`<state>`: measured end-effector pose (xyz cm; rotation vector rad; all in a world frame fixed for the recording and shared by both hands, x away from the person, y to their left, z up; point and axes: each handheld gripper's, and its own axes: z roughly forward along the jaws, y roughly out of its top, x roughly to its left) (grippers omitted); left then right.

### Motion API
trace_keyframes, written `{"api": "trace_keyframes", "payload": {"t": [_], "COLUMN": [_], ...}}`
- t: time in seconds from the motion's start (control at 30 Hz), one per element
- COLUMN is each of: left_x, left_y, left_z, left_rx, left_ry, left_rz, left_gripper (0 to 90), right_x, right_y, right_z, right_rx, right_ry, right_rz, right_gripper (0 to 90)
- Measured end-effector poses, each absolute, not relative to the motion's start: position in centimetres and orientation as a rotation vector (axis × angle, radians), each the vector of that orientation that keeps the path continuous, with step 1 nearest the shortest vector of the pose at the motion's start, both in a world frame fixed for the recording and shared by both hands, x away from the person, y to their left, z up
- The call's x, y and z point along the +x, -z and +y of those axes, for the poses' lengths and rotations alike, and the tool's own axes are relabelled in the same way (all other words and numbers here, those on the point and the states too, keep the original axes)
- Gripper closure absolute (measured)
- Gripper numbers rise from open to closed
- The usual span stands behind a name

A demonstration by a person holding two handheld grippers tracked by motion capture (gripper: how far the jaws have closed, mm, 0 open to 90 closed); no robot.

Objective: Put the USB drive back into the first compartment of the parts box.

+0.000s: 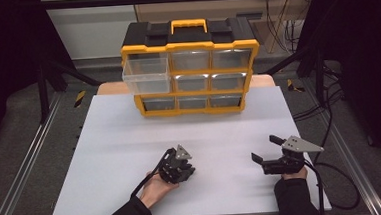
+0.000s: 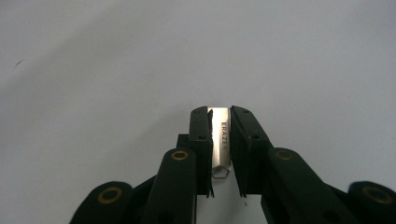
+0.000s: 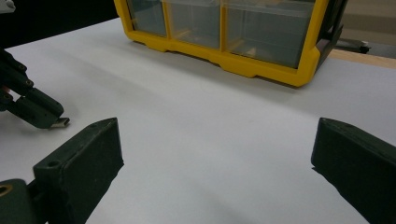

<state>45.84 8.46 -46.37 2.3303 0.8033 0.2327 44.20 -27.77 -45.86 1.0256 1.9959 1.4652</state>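
Note:
My left gripper (image 1: 181,169) (image 2: 219,113) points down at the white table (image 1: 121,147) near its front middle, shut on a small flat silver metal piece (image 2: 220,140) marked ERAZER. The piece's tip (image 3: 62,122) pokes out of that gripper at the left edge of the right gripper view, just above the table. My right gripper (image 1: 265,149) (image 3: 215,168) rests at the front right, jaws wide open with nothing between them, pointing toward the left gripper and the cabinet.
A yellow and black drawer cabinet (image 1: 191,72) (image 3: 233,60) with clear drawers stands at the table's far edge. Its upper left drawer (image 1: 146,75) is pulled out. Cables trail off the table's right side.

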Motion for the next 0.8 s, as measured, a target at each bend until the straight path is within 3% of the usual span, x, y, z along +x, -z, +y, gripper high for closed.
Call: {"api": "trace_keyframes", "payload": {"t": [0.8], "left_x": [45.9], "left_y": [44.8], "left_z": [9.6], "left_rx": [2.295], "left_ry": [-0.234], "left_rz": [0.798], "left_gripper": [77.9], "right_x": [44.2], "right_y": [45.9], "right_z": [-27.8], "right_rx": [1.024], "right_ry": [-1.467], "right_rz": [1.997], "right_gripper": [2.2]}}
